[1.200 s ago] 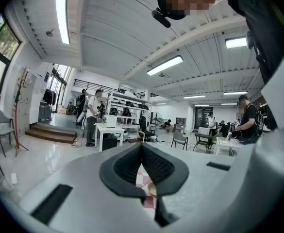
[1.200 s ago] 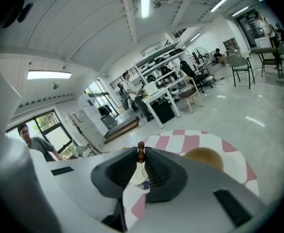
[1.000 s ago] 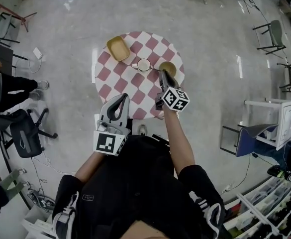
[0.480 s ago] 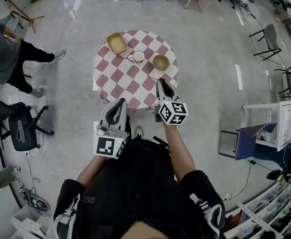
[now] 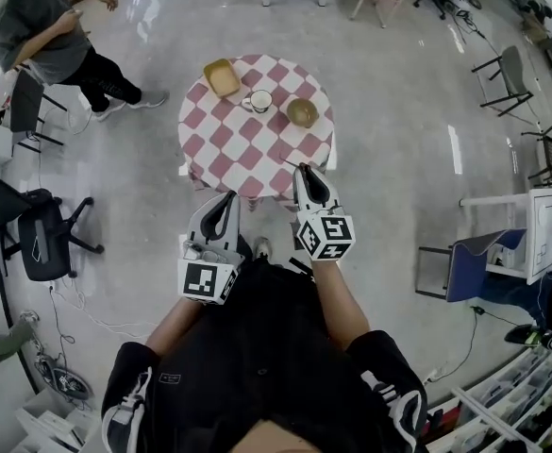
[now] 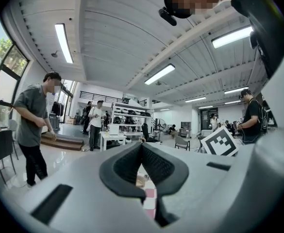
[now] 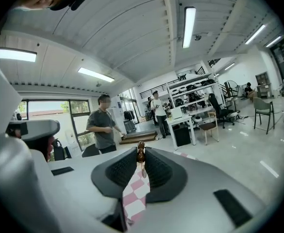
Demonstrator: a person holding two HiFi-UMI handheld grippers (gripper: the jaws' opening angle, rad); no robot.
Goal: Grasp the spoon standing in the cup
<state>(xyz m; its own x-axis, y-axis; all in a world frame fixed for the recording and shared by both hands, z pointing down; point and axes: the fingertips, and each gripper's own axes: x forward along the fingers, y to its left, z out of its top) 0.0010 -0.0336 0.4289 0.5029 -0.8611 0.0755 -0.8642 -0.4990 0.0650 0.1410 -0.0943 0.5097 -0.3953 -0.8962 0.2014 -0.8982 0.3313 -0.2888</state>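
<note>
Pulling away from the round checkered table [image 5: 228, 149], my right gripper [image 5: 305, 172] pinches a small wooden spoon [image 7: 141, 155] between its pads. A second ago it reached over the table, near the white cup [image 5: 259, 101]; now it hangs just off the table's near edge. The cup stands on the table's far half, and I see no spoon in it. My left gripper [image 5: 225, 204] waits off the table's near side, tips pressed together, empty. The grasp looks done, with the spoon carried clear.
</note>
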